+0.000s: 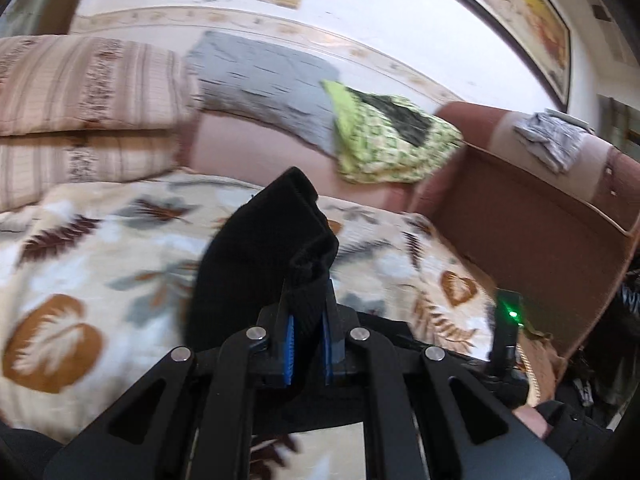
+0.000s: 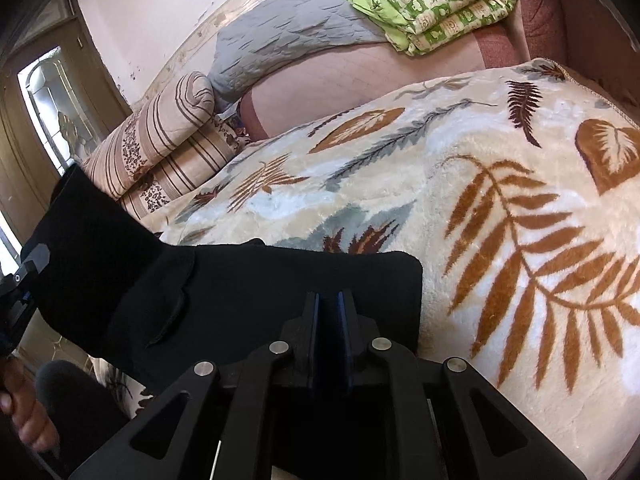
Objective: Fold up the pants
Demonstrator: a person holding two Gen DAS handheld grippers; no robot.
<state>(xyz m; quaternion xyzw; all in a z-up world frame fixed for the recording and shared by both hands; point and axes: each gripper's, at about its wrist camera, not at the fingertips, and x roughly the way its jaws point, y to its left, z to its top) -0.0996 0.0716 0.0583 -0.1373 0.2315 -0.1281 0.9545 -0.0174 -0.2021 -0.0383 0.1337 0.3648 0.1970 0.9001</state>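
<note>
My left gripper (image 1: 307,316) clamps a bunched fold of the black knit pants (image 1: 256,248), blurred and lifted above the leaf-patterned fleece blanket (image 1: 100,248) on the bed. My right gripper (image 2: 331,312) pinches their flat edge, and the fabric below is hidden behind its frame.

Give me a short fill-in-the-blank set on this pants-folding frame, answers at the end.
1. The left gripper is shut on a bunched part of the ______ fabric pants.
2. The right gripper is closed on an edge of the same garment, which lies partly on a cream plush blanket printed with brown and grey ______.
3. Behind the blanket, a folded quilt has a ______ and white check pattern.
4. The pads inside the left gripper's fingers are ______.

Answers: black; leaves; green; blue
</note>
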